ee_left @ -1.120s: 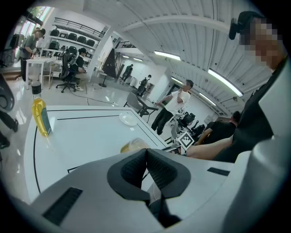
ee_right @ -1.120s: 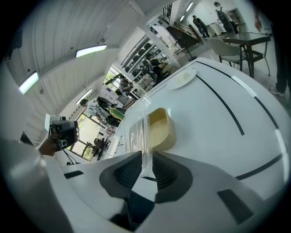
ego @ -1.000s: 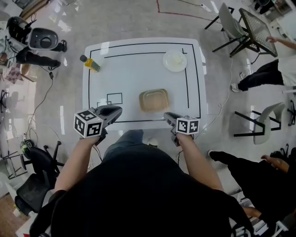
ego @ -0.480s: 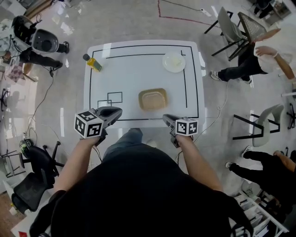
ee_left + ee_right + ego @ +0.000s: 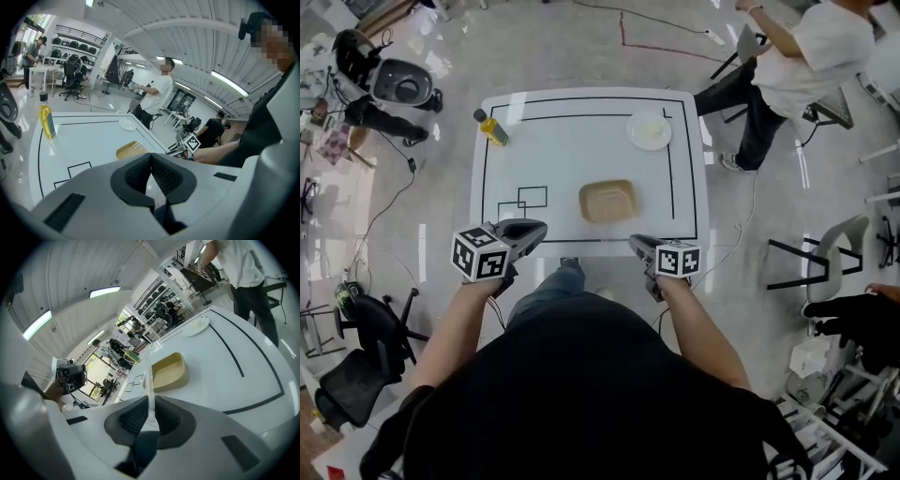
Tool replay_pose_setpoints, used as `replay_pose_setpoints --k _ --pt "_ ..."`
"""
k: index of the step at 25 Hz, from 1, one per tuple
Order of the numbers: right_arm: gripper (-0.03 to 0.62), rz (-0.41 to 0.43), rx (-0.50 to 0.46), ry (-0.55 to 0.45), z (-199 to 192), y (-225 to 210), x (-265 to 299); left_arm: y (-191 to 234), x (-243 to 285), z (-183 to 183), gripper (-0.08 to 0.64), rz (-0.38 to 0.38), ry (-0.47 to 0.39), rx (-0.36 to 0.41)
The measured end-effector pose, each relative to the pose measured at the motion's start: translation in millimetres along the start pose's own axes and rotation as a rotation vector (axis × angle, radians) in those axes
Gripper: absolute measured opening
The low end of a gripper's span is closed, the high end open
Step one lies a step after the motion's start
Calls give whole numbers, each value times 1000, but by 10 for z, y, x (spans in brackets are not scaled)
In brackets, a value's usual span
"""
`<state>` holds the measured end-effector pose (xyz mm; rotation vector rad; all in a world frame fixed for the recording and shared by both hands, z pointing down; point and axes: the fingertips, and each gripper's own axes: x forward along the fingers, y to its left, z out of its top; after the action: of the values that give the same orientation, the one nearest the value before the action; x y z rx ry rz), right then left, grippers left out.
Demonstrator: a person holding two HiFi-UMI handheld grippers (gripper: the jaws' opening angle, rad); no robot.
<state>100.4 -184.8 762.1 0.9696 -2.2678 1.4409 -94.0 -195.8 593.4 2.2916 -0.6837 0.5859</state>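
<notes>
L gripper: jaws shut, nothing btwn. R gripper: jaws clamped on thin clear plastic piece, seen edge-on. Tan tray mid-table, 12 o'clock from grippers, empty. Bottle w/ yellow liquid at 10 o'clock; plate at 1.

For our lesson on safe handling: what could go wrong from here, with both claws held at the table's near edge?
1. The right claw pinches a thin clear sheet by one edge only; it may slip or flex.
2. A person stands close to the far right corner of the table, near the plate, and could jostle it.
</notes>
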Motion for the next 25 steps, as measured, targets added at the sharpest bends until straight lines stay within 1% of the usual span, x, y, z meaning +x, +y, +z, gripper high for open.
replay_pose_setpoints --k 13,21,25 --pt "48 5 -19 -32 -185 143 -381 -386 -167 -178 23 1 -36 12" --pt "46 11 -38 -78 -95 307 -646 -560 -284 -231 23 6 -64 20" --pt "44 18 -57 -108 -19 373 -867 -696 -342 -248 23 4 -78 25"
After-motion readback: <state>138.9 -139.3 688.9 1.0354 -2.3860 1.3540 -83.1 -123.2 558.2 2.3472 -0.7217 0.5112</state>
